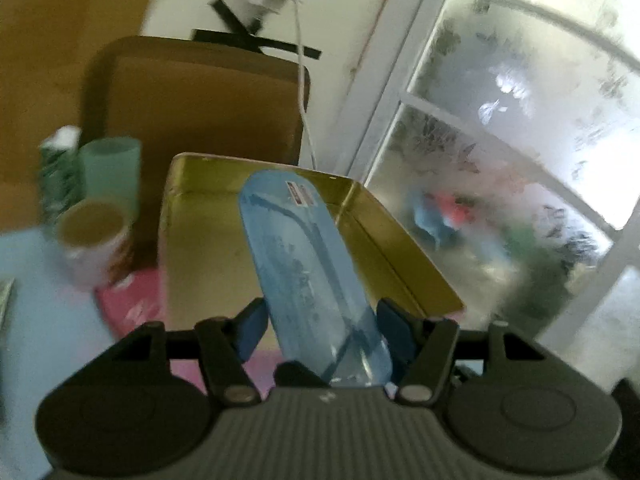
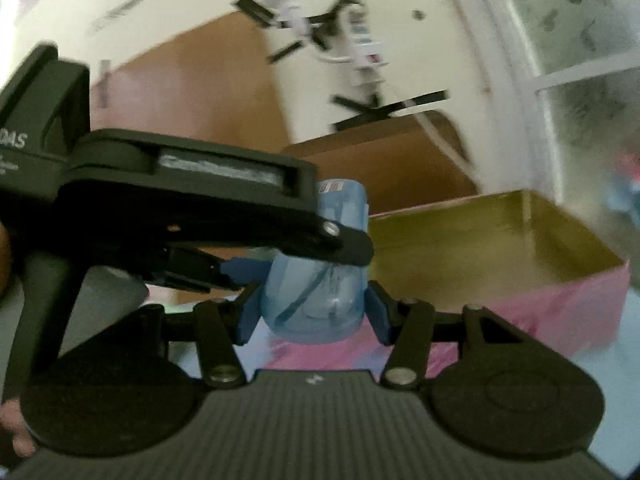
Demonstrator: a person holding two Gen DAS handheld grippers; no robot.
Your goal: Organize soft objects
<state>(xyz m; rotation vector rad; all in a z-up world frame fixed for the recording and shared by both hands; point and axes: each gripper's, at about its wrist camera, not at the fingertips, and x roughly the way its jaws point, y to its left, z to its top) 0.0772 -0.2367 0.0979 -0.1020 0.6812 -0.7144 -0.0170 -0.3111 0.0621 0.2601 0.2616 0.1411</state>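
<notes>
Blue translucent pouch [image 1: 308, 268] is clamped in the left gripper [image 1: 320, 332] jaws and sits between the right gripper [image 2: 312, 312] jaws too, above the gold-lined tin [image 1: 400, 248]. Probably a handover or lowering comes next. Mugs [image 1: 92, 236] stand at 9 o'clock; frosted window [image 1: 520, 120] at 2.

Left gripper [image 1: 320, 332] and right gripper [image 2: 312, 312] both sit half-closed — blue fingers [image 1: 250, 326] clamped on a shared load.
</notes>
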